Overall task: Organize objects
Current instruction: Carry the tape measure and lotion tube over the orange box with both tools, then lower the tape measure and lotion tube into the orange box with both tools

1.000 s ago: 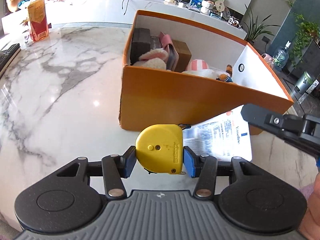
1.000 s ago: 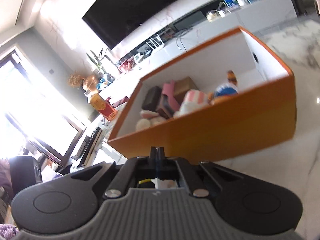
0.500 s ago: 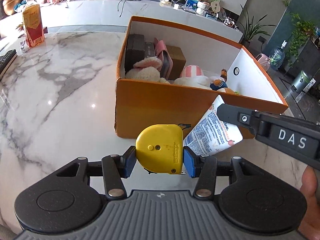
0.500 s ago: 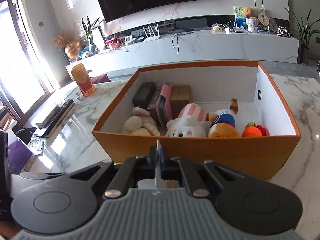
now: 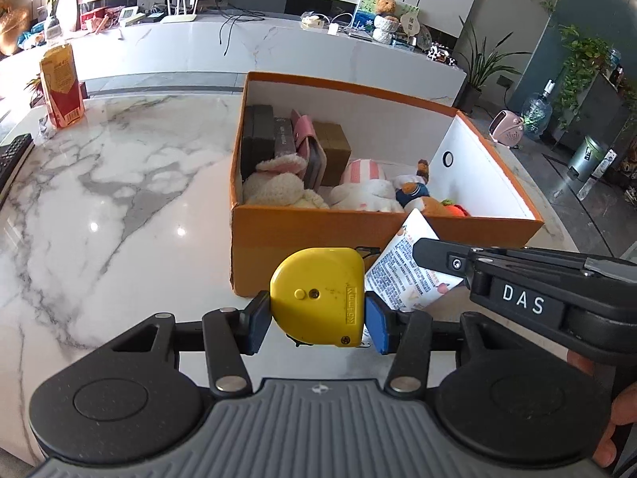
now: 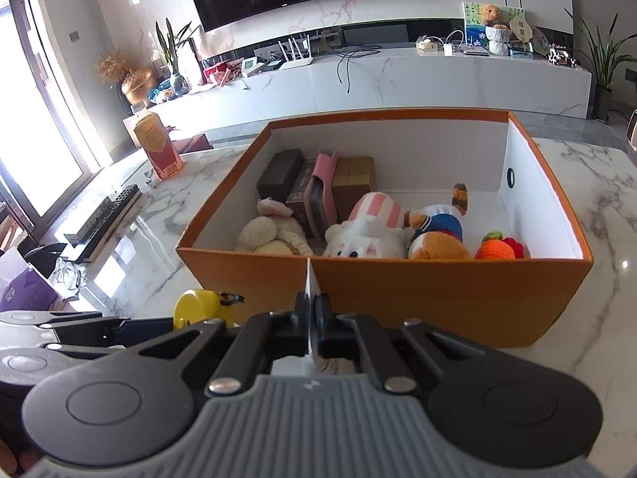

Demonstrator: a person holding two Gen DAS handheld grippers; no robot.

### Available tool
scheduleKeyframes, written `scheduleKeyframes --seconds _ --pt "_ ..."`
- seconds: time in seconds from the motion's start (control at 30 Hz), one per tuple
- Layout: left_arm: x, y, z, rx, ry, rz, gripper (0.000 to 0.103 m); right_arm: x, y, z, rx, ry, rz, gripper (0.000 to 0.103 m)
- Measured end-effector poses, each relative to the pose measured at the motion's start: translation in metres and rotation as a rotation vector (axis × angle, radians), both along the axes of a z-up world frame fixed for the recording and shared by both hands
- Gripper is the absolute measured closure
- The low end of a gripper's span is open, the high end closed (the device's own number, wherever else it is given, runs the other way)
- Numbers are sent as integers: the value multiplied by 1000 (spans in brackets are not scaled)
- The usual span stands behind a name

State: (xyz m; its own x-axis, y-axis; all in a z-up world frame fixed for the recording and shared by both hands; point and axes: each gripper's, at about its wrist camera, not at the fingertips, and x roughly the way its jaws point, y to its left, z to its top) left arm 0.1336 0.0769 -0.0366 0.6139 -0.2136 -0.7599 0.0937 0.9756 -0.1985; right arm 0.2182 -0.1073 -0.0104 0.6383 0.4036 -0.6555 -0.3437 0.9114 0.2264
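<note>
- Much of the sorting looks already done: the orange box (image 6: 438, 298) on the marble bench (image 5: 99, 199) is seen well filled, with bare floor left only toward its right end.
- Two things are judged still to go in, both held just short of the near wall of the box.
- The yellow tape measure (image 5: 318, 294) is clamped between the blue pads of the left gripper (image 5: 317, 320), above the bench.
- A flat printed white sachet (image 5: 410, 267) is pinched edge-on by the right gripper (image 6: 312, 330), whose jaws are nearly closed on it.
- Along the far left of the box, dark cases (image 6: 280, 173), a pink wallet (image 6: 324, 183) and a brown carton (image 6: 354, 179) are stood on edge.
- In front of them, a cream plush (image 6: 270, 235), a pink-striped white plush (image 6: 366, 235) and a blue-shirted plush (image 6: 438, 231) are laid; a knitted orange fruit (image 6: 495, 249) is seen beside a red one.
</note>
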Motion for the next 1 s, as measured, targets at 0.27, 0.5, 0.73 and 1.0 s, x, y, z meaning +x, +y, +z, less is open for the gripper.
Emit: scheduleKeyframes --seconds 0.27,0.5,0.73,1.0 --pt "26 -12 48 -28 -57 -134 45 -2 -29 71 76 -110 13 102" --pt "97 -43 60 39 -86 -258 45 48 -56 98 80 -172 -72 102" --pt "178 -80 24 102 -30 -319 45 118 -70 86 73 -174 -144 102" --pt "216 -116 -17 249 3 -400 45 181 -65 55 64 -146 -174 102"
